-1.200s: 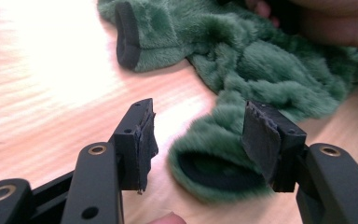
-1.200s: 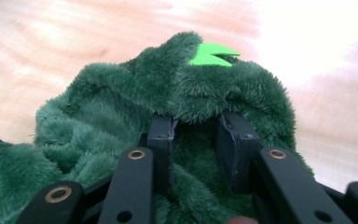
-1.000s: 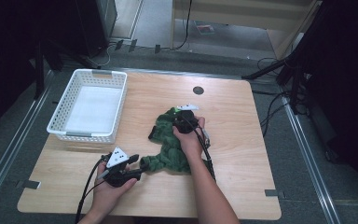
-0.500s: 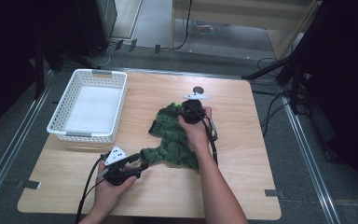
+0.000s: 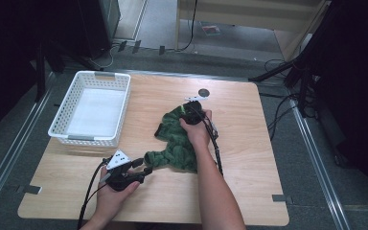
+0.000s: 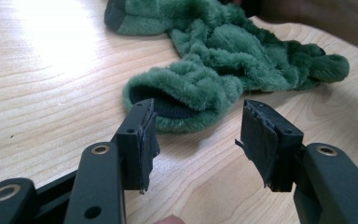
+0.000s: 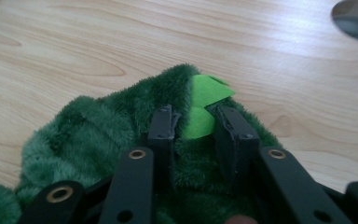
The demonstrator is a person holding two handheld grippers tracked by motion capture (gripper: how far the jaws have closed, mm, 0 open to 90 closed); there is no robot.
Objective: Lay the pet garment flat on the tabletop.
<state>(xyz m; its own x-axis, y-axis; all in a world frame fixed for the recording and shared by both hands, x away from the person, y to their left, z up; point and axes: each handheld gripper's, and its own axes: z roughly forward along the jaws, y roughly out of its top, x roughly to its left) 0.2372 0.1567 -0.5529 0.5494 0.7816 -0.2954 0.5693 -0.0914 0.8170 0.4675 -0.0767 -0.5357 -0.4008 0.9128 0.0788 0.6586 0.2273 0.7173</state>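
Wooden table (image 5: 249, 158) stands on grey floor (image 5: 9, 143), cables (image 5: 278, 112) alongside.

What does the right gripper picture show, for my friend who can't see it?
The right hand-held gripper has its two black jaws closed around a bright green tag on a fuzzy dark green cloth. The cloth lies crumpled on a light wooden table.

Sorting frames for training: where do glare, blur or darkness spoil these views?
High view: the surroundings are nearly black, the table evenly lit. Left gripper view: glare whitens the wood at top left; the green fleece is sharp. Right gripper view: the near black arms are soft, the bright green tag clear.
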